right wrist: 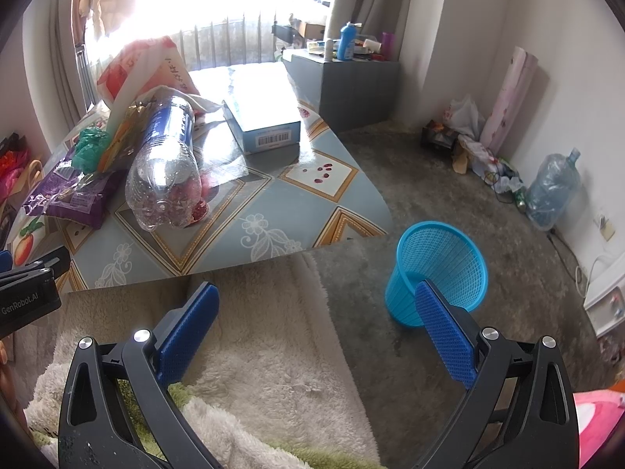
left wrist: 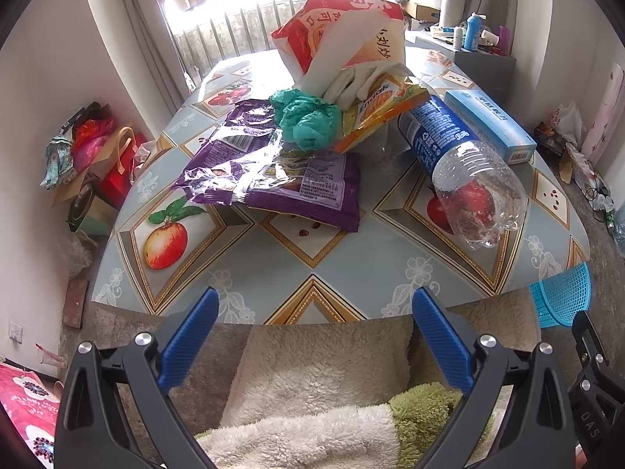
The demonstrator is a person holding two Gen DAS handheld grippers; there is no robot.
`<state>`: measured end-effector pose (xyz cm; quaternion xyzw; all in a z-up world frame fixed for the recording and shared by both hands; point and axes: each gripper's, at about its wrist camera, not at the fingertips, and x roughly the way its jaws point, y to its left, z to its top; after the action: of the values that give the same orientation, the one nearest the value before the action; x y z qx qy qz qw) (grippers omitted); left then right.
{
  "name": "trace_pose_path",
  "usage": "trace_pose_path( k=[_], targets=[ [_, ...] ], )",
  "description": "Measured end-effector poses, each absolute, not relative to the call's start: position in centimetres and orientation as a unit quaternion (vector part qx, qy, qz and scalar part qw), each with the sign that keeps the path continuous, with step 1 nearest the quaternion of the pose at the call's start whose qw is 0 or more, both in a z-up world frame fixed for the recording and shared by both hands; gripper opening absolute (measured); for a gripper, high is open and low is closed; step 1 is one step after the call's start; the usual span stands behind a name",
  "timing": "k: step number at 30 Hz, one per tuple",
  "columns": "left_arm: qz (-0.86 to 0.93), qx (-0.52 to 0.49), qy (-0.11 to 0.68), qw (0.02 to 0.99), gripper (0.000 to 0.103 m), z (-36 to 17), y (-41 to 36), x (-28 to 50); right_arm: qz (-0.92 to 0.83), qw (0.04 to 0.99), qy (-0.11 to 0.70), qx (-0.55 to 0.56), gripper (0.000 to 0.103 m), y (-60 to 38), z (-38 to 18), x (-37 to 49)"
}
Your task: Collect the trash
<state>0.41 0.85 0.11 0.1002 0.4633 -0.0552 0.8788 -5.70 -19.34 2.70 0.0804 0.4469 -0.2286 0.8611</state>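
Trash lies on a fruit-patterned table (left wrist: 273,273): a purple snack wrapper (left wrist: 273,176), a crumpled green bag (left wrist: 306,117), an orange packet (left wrist: 383,105), a red and white bag (left wrist: 343,31), an empty plastic bottle (left wrist: 465,156) and a blue box (left wrist: 492,125). My left gripper (left wrist: 314,305) is open and empty at the table's near edge. My right gripper (right wrist: 316,301) is open and empty, off the table's right corner, just before a blue mesh bin (right wrist: 441,269) on the floor. The bottle (right wrist: 168,164) and box (right wrist: 261,121) also show in the right wrist view.
A fluffy beige and green blanket (left wrist: 312,398) lies under both grippers. A grey cabinet (right wrist: 343,82) with bottles stands behind the table. Bags (left wrist: 93,148) pile by the left wall. A large water jug (right wrist: 550,187) and clutter sit along the right wall.
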Motion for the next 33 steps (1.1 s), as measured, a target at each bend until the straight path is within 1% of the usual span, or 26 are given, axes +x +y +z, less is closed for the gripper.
trace_pose_path(
  k=[23, 33],
  targets=[
    [-0.050, 0.106, 0.463, 0.879, 0.097, 0.1, 2.0, 0.6, -0.226, 0.860, 0.449, 0.085, 0.095, -19.3, 2.3, -5.6],
    [-0.044, 0.114, 0.463, 0.878, 0.097, -0.2, 1.2, 0.7, -0.224, 0.859, 0.451, 0.091, 0.095, -19.3, 2.2, -5.5]
  ],
)
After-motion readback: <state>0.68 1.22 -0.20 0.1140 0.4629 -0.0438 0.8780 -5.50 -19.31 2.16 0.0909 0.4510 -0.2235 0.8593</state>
